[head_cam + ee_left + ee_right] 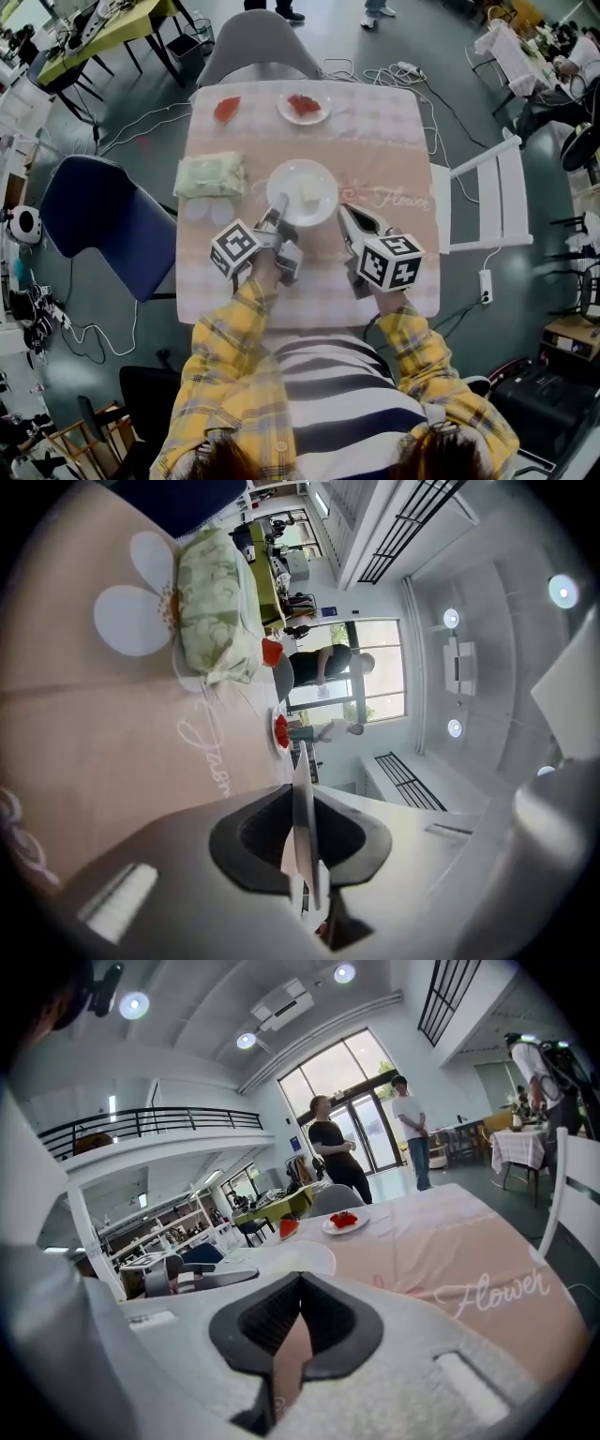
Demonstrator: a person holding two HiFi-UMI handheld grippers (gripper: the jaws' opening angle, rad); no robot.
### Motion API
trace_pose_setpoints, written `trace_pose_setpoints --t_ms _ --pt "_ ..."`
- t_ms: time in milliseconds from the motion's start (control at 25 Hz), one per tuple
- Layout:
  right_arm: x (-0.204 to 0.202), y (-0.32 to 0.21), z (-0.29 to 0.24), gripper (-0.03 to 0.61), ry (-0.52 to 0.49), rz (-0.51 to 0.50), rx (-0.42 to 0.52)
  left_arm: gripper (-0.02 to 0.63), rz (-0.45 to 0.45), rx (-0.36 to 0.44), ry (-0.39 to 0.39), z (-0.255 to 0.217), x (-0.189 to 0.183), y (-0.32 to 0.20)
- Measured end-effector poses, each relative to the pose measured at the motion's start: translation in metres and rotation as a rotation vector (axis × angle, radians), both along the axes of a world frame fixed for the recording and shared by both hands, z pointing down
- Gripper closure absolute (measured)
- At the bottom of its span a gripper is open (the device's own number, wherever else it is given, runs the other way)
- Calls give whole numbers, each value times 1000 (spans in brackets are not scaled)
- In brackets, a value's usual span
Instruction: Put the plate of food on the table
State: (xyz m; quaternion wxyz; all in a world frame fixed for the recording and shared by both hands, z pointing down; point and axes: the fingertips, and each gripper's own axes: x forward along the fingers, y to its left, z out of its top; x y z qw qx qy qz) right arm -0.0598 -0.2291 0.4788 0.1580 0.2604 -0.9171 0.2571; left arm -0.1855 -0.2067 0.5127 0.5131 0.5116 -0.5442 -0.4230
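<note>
A white plate (314, 178) with a pale piece of food (308, 194) is over the middle of the pink table (394, 141). My left gripper (278, 210) is shut on the plate's near rim. In the left gripper view the plate (302, 827) shows edge-on, pinched between the jaws. My right gripper (345, 216) is beside the plate's near right rim, apart from it, shut with nothing in it. In the right gripper view its jaw tips (298, 1281) meet, with the plate (281, 1260) to the left. Whether the plate rests on the cloth I cannot tell.
At the far side are a small plate of red food (305, 105) and a red item (227, 109). A green pack (210, 174) lies left of the plate. A grey chair (258, 42), blue chair (103, 220) and white chair (487, 197) ring the table. Cables run on the floor.
</note>
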Motion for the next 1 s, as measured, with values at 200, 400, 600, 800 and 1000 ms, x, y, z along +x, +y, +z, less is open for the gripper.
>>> trace_pose_setpoints --t_ms 200,400,600,800,1000 --pt "6 -18 5 580 12 36 -6 595 27 5 24 3 8 -33" --pt "15 -41 8 580 19 74 0 595 71 9 22 5 22 -68" --pt "23 -61 5 580 28 106 21 595 107 -5 20 10 33 -94" --pt "39 -81 4 581 48 146 37 595 146 -17 9 16 46 -116" --pt "53 -94 8 580 56 183 31 594 152 -18 53 18 57 -144"
